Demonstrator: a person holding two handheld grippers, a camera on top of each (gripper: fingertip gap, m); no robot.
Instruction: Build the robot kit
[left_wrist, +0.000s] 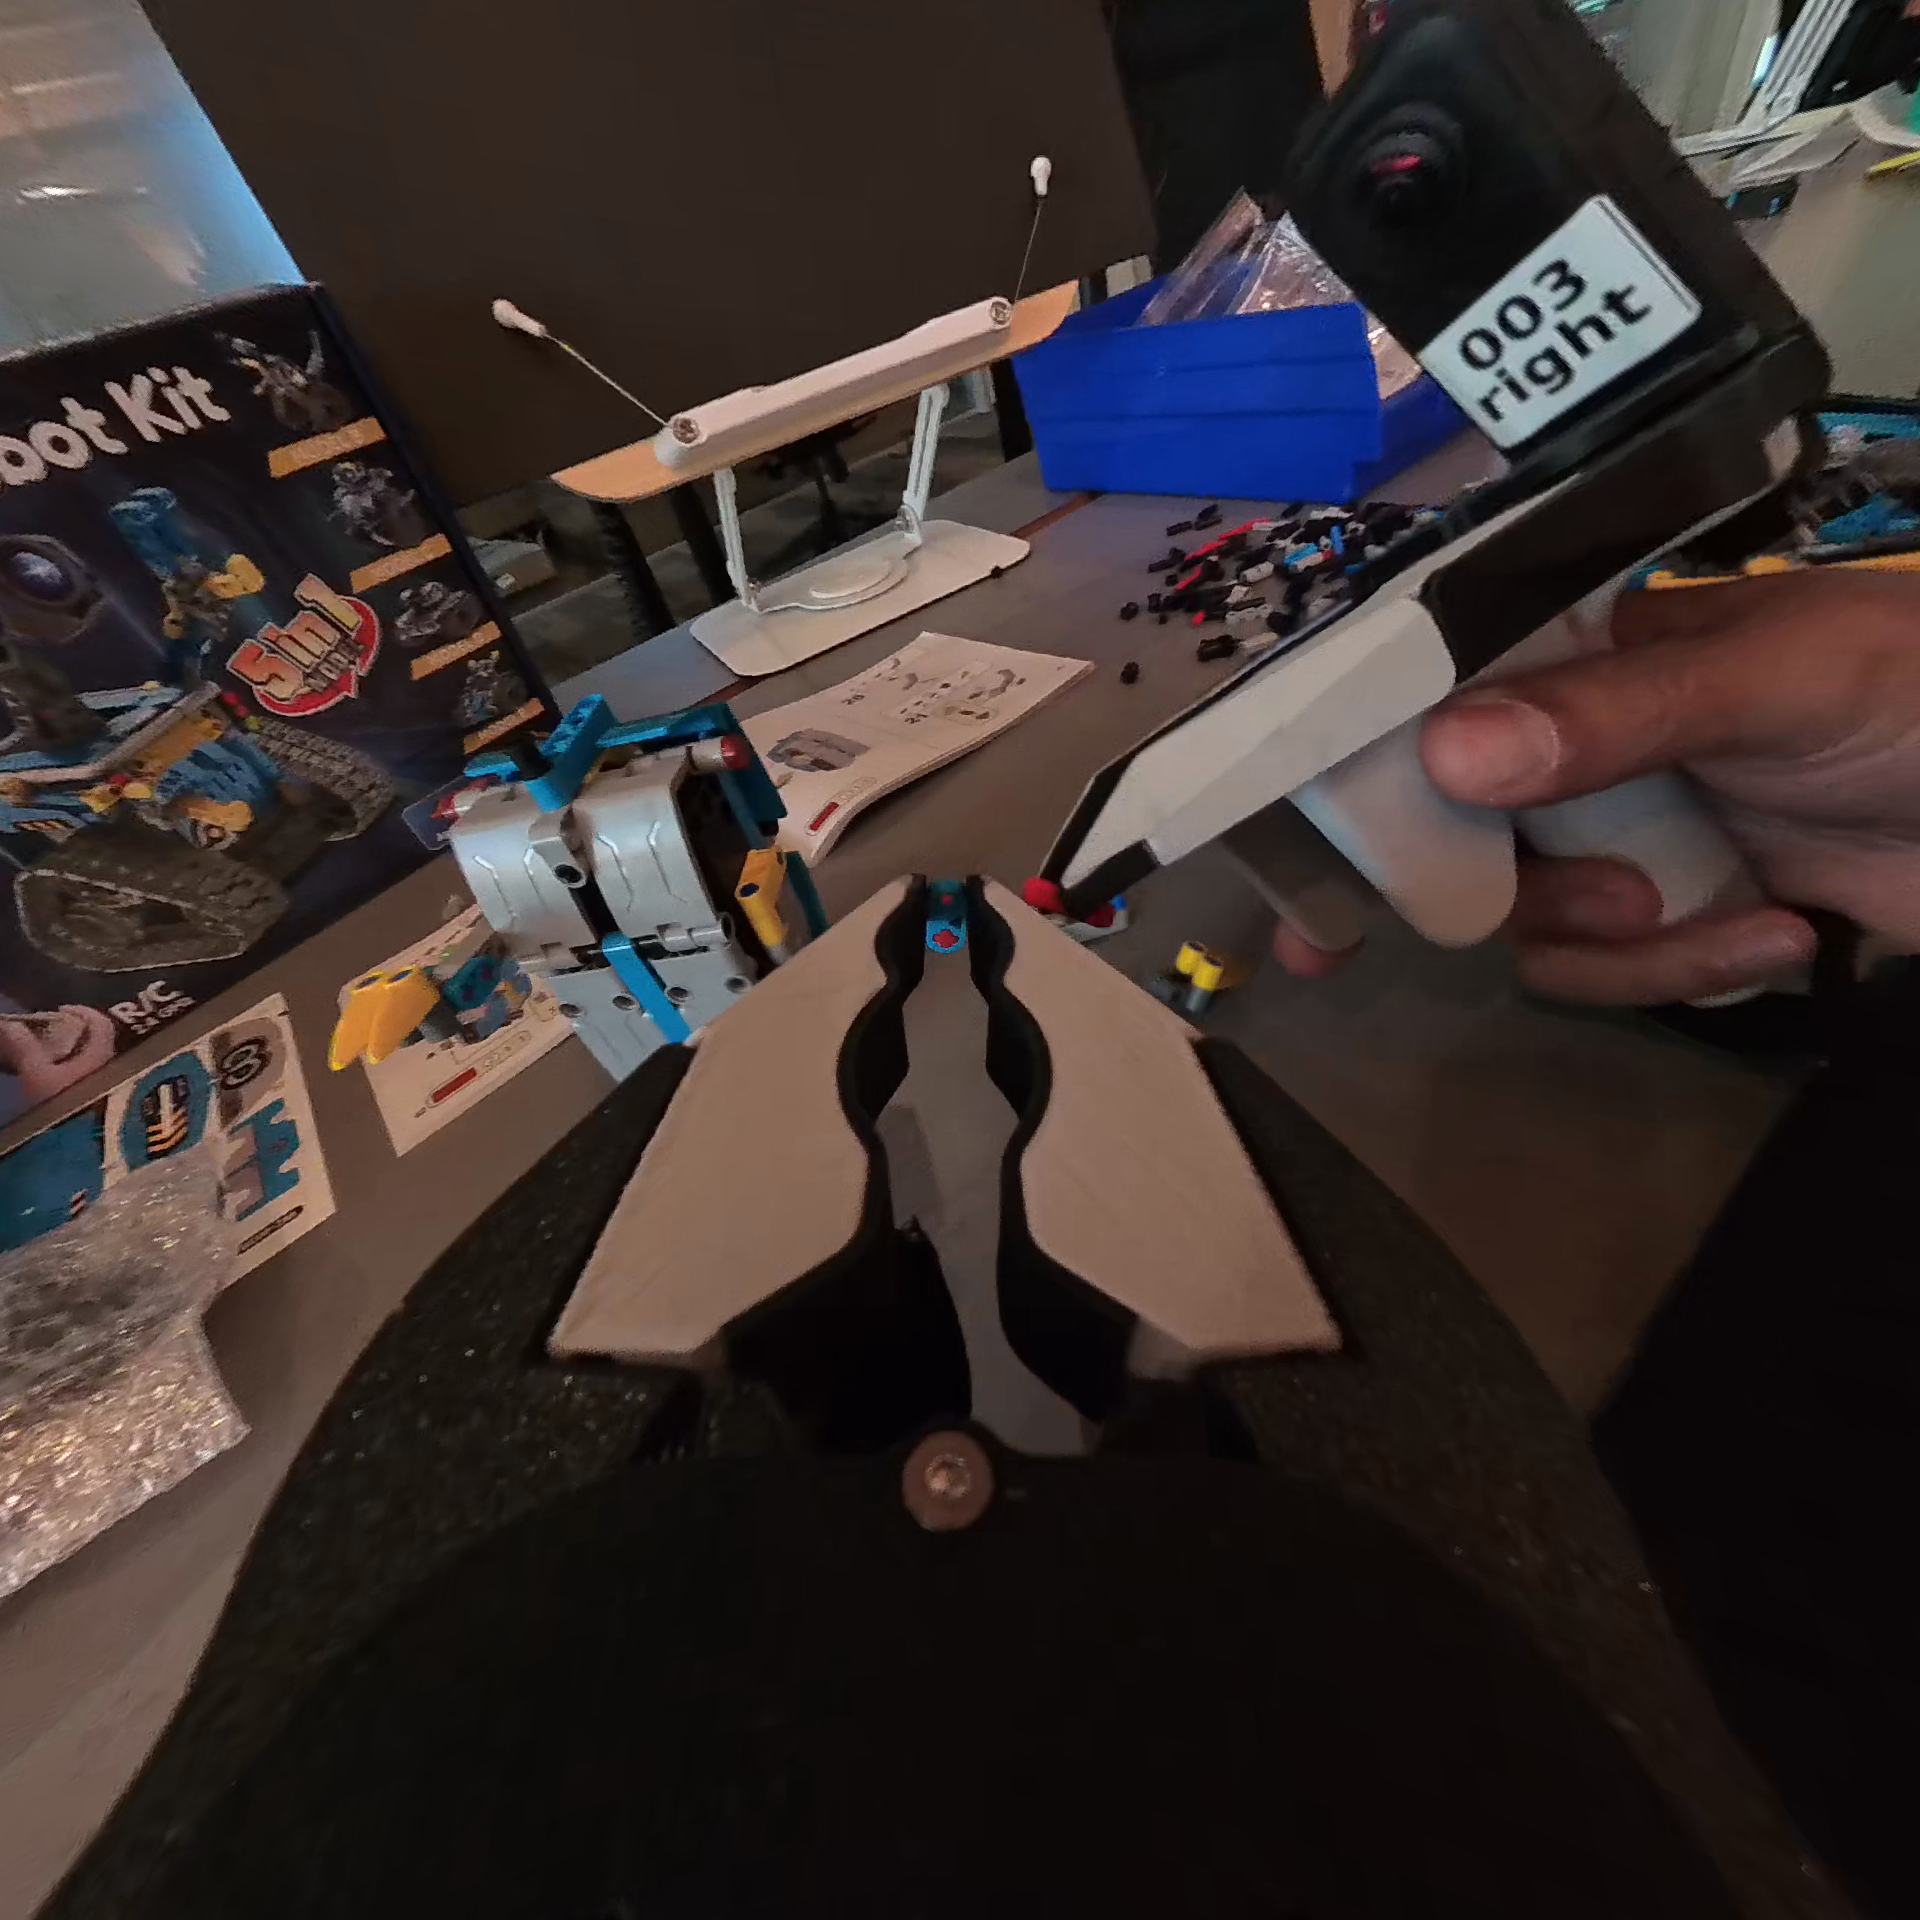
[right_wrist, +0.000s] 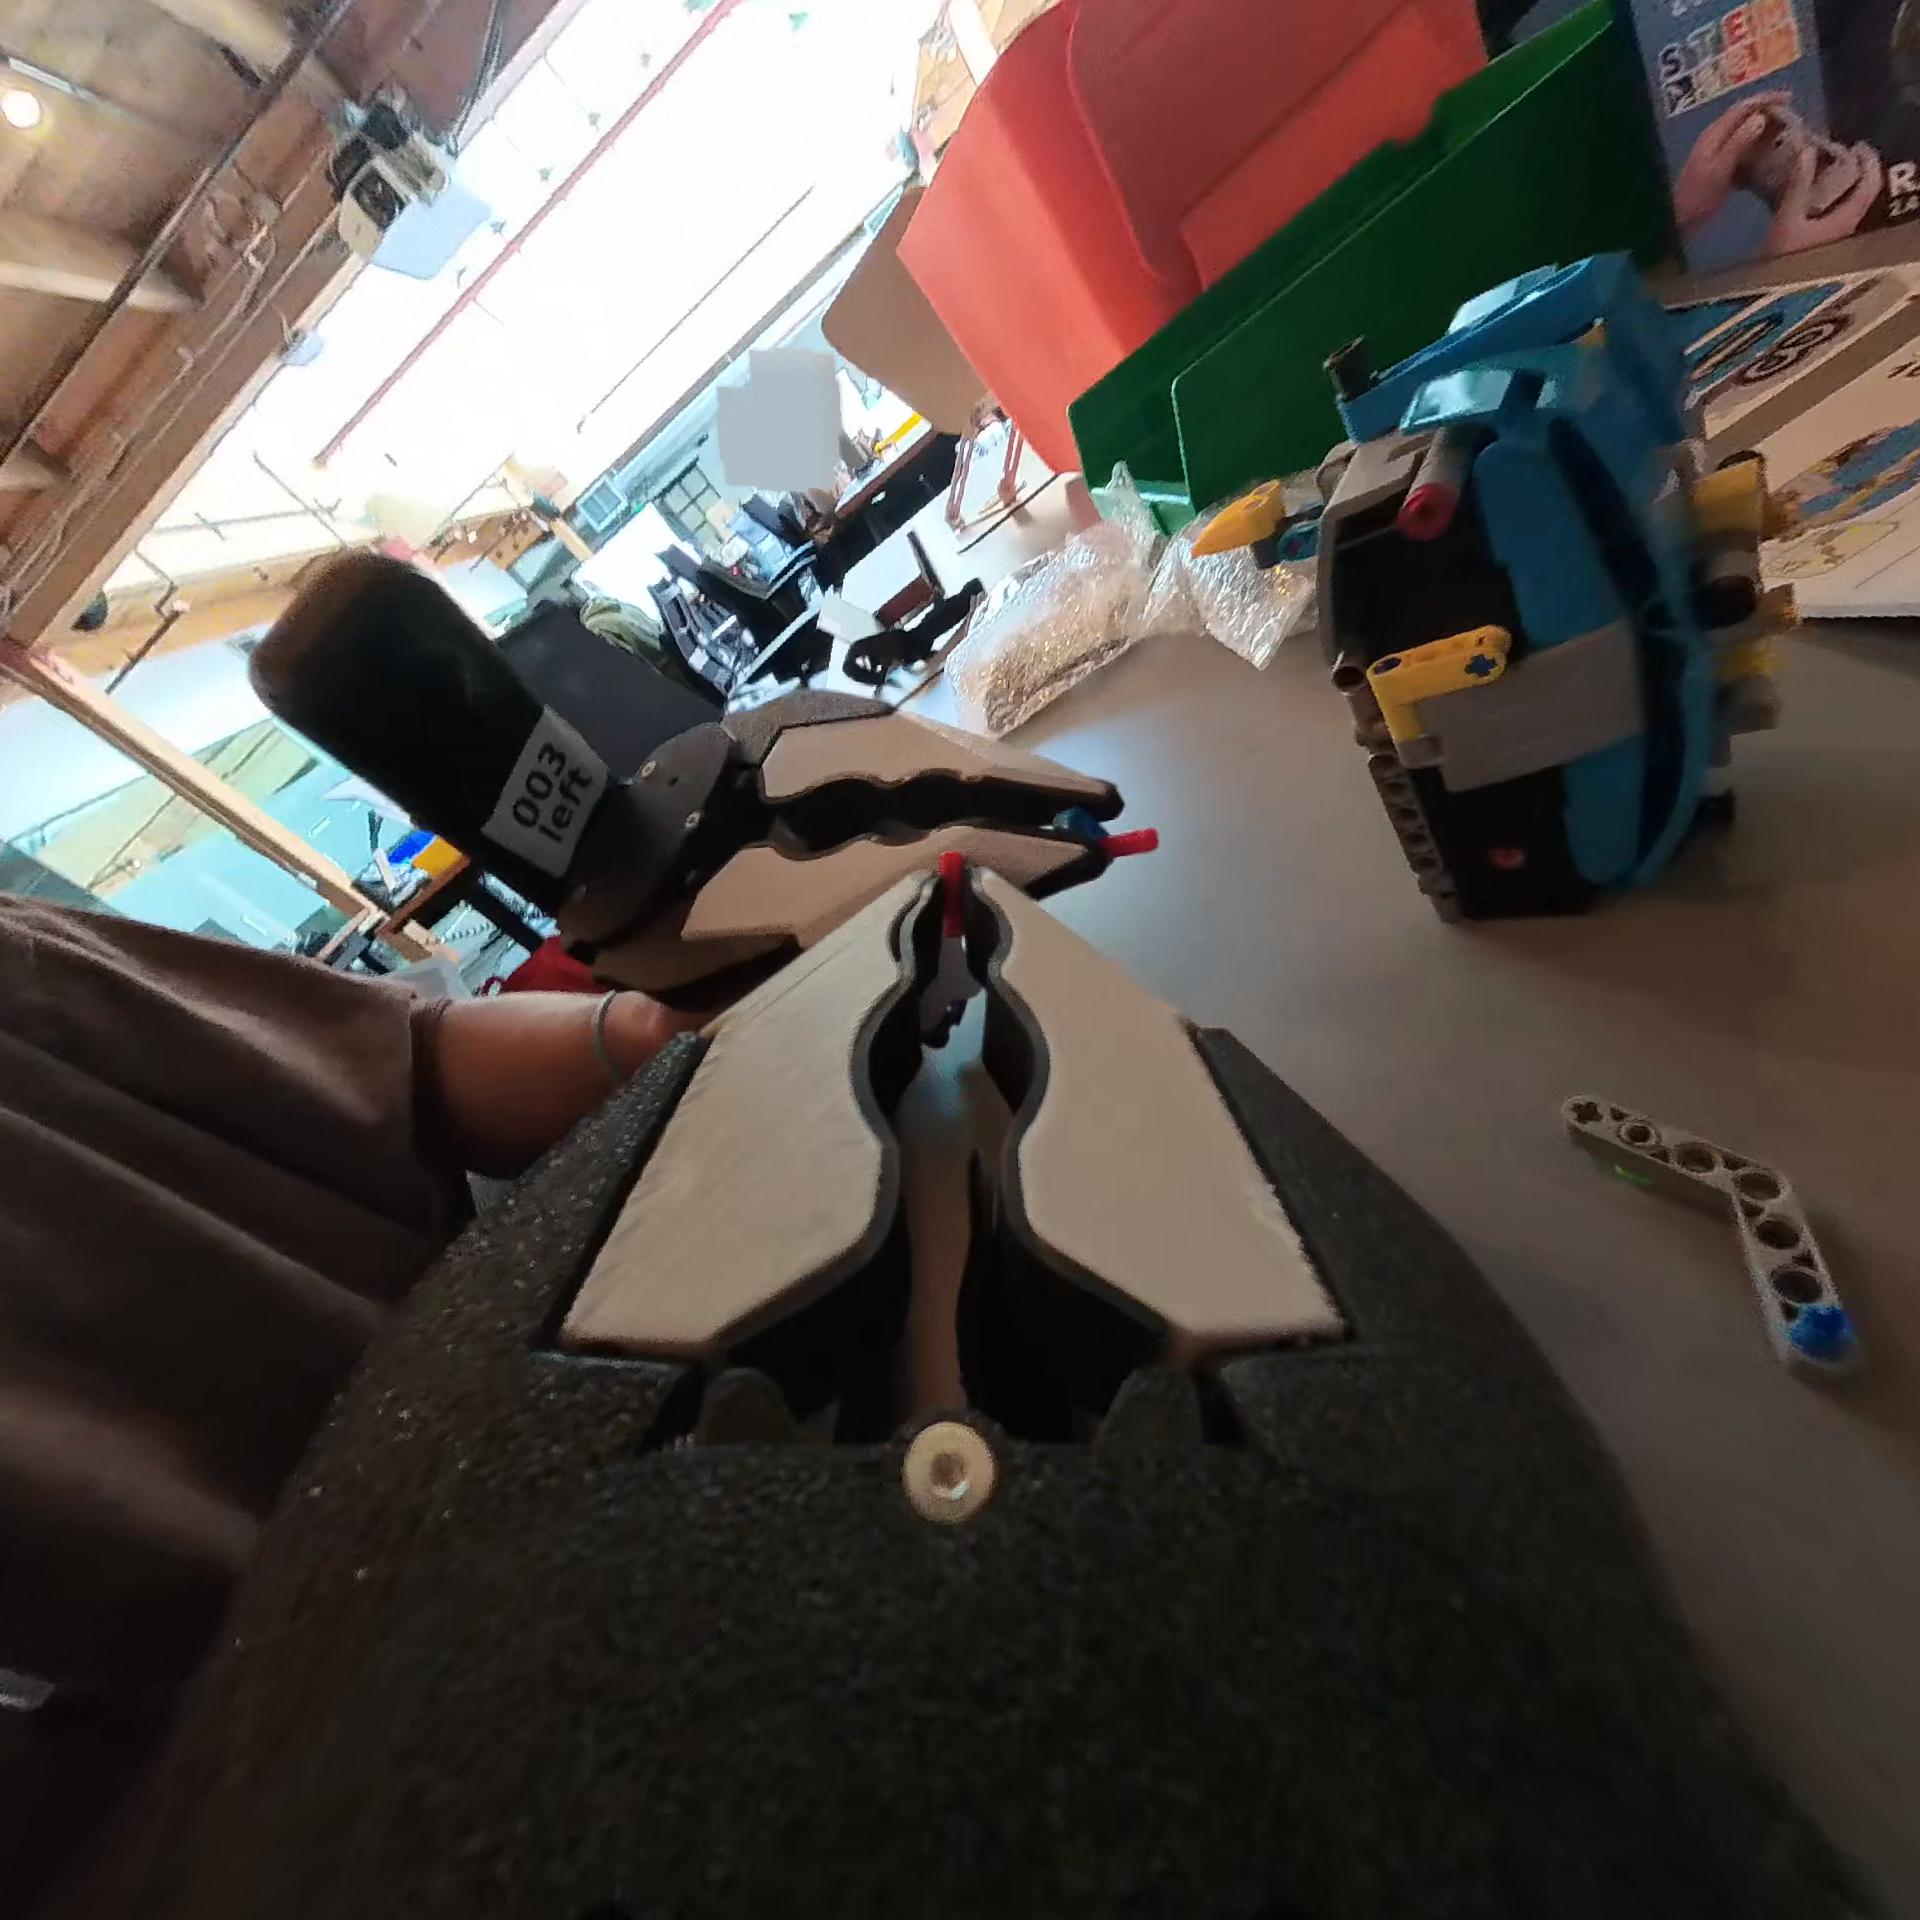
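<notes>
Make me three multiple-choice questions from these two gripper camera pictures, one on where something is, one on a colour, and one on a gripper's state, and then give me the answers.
1. Where does the open instruction booklet lie?
A. Flat on the table between the white stand and the part-built model
B. Inside the blue bin
C. On top of the kit box

2. What colour is the small piece held at the tips of the left gripper?
A. Green
B. Blue with a red pin
C. White

3. How stands the right gripper?
A. Wide open and holding nothing
B. Shut on a red pin
C. Lying flat on the table

Answers: 1 A, the booklet lies flat between the white stand and the part-built model. 2 B, the blue piece shows a red pin at its centre. 3 B, the red pin sits pinched between its closed tips.
</notes>
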